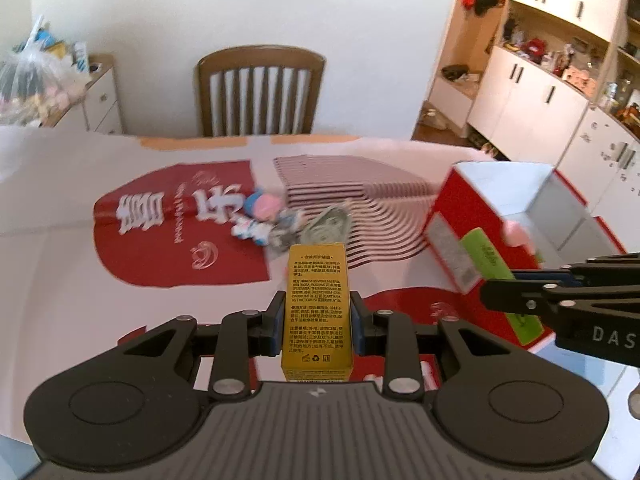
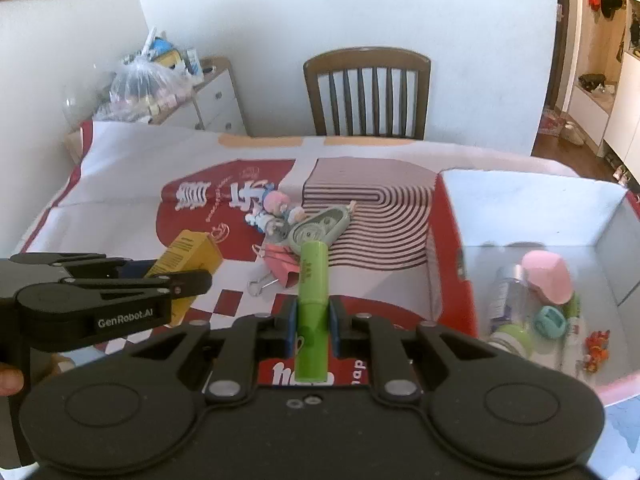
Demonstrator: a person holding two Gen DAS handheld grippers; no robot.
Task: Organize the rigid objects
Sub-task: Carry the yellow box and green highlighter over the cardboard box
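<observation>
My left gripper (image 1: 317, 312) is shut on a tall yellow carton (image 1: 317, 304) printed with black text, held above the table. In the right wrist view that carton (image 2: 192, 258) shows at the left, in the left gripper (image 2: 176, 280). My right gripper (image 2: 313, 314) is shut on a green marker-like tube (image 2: 314, 304), lifted over the table; the same tube (image 1: 494, 270) shows at the right of the left wrist view. A red box (image 2: 448, 248) with a white inside stands at the right and holds a pink cap, small bottles and a teal item.
On the red and white cloth (image 2: 120, 200) lie small figurines (image 2: 276, 210), a grey-green tape dispenser (image 2: 316, 228) and pink binder clips (image 2: 280, 266). A wooden chair (image 2: 366, 96) stands behind the table. A bag of items (image 2: 144, 84) sits on a cabinet at the far left.
</observation>
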